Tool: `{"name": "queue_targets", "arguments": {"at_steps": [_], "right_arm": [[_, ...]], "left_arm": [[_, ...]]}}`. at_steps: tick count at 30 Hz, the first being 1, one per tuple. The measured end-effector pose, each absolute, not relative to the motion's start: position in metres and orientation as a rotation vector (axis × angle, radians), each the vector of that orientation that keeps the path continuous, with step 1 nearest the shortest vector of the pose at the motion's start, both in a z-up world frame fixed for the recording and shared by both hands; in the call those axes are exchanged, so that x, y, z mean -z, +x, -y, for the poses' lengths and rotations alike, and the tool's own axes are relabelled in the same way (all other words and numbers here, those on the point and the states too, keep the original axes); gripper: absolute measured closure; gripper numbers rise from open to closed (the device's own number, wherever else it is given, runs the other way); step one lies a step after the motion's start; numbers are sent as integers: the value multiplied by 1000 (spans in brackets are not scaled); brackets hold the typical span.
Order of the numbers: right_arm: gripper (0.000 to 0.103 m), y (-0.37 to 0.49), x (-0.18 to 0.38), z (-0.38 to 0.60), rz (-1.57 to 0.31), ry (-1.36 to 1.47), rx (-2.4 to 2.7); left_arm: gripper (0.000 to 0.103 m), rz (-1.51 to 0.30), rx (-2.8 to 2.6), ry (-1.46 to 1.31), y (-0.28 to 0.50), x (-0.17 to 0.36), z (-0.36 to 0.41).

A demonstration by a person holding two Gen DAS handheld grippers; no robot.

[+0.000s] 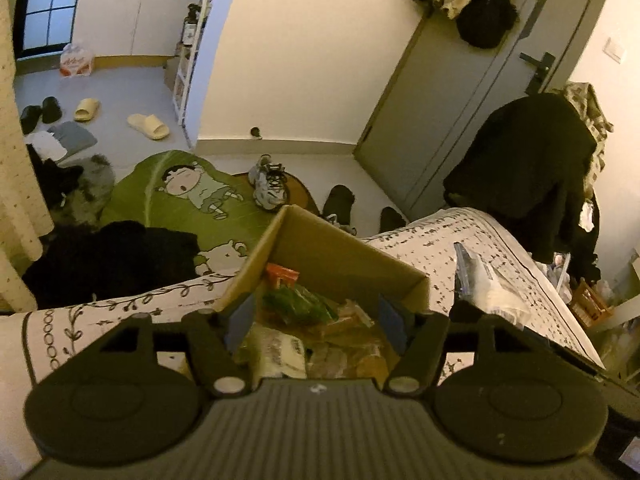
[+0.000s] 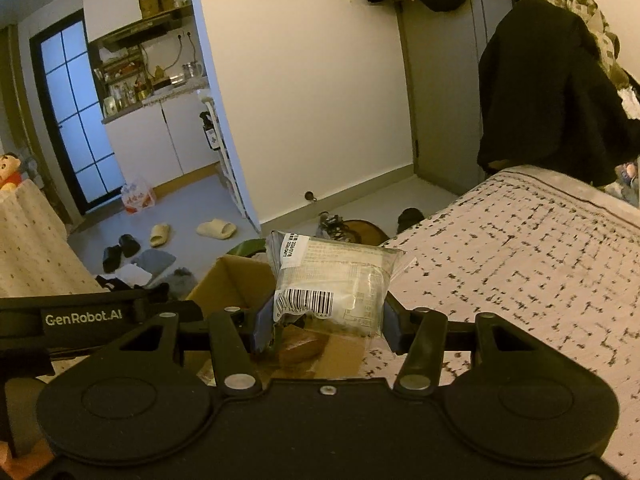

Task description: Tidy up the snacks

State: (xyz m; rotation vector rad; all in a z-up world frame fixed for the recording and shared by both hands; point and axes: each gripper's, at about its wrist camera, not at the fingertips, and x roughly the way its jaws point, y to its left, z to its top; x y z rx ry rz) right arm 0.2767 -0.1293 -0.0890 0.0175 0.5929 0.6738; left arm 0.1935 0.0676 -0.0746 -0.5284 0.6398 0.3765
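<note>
Snack in a clear plastic packet with a barcode label is pinched upright in the right claw, just beside and above the open brown cardboard box on the patterned bed. The box lies down-left. The left claw is spread, empty, tilted over the box's packets.

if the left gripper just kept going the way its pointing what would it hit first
Most likely the snacks piled in the cardboard box: the open left gripper points down into it, with the green packet nearest its line. Depth is hard to judge.
</note>
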Motion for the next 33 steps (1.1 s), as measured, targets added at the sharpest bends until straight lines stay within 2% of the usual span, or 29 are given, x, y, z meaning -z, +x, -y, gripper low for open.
{"name": "queue_targets", "arguments": {"at_steps": [7,9,11,16,19,25,29,33], "right_arm": [[41,269,86,129,-580,4,-697],[32,266,78,136,-562,29,-691],[28,262,72,142,-548,52,-672],[24,252,68,148,-541,49,-649],[19,242,65,148,-523,-1,-647],[10,221,54,152,-472,-80,-635],[9,210,47,156,-457,-93,-630],[4,200,41,162,-439,-76,-624]], "left_arm": [[37,-636,-410,-532,180,68,-75],[35,-641,-416,-527,177,66,-75],[30,-634,-426,-527,173,64,-75],[27,-631,-424,-505,166,56,-69],[20,-625,-412,-491,160,51,-65],[15,-635,-394,-471,148,40,-58],[14,-643,-391,-457,139,35,-55],[13,-646,-387,-432,129,29,-52]]}}
